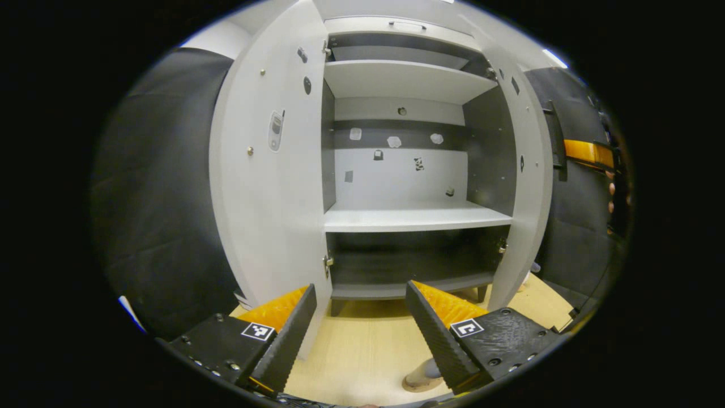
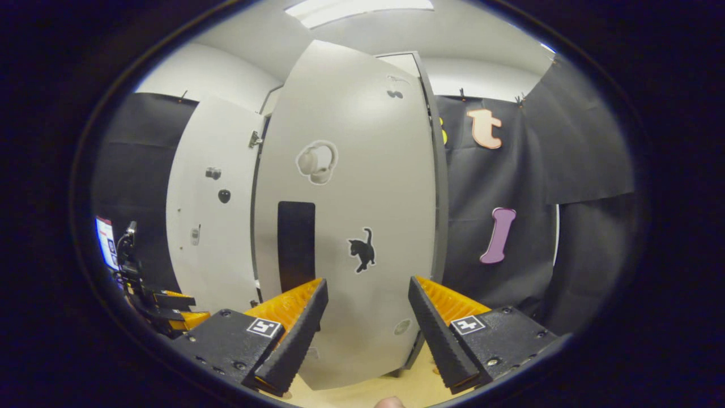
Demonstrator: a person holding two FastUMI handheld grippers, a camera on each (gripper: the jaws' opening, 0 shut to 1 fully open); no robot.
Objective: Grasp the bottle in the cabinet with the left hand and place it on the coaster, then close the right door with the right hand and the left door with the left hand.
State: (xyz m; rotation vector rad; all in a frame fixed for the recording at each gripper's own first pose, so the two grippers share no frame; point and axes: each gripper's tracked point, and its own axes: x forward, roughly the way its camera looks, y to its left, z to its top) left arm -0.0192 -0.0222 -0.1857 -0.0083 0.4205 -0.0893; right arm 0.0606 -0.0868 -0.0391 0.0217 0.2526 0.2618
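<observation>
before cabinet (image 1: 396,218): doors (image 1: 266,187) upright, ajar

Left gripper (image 1: 359,317): jaws spread wide, nothing between the fingers, pointing forward and level.
Right gripper (image 2: 367,311): jaws spread wide, nothing held, pointing forward.

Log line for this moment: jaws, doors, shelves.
left gripper: jaws open, facing cabinet | right gripper: jaws open, at right door outer face | both doors open | middle shelf: no bottle

Left view faces cabinet (image 1: 408,215) interior; right, door (image 2: 351,226) front.
</observation>
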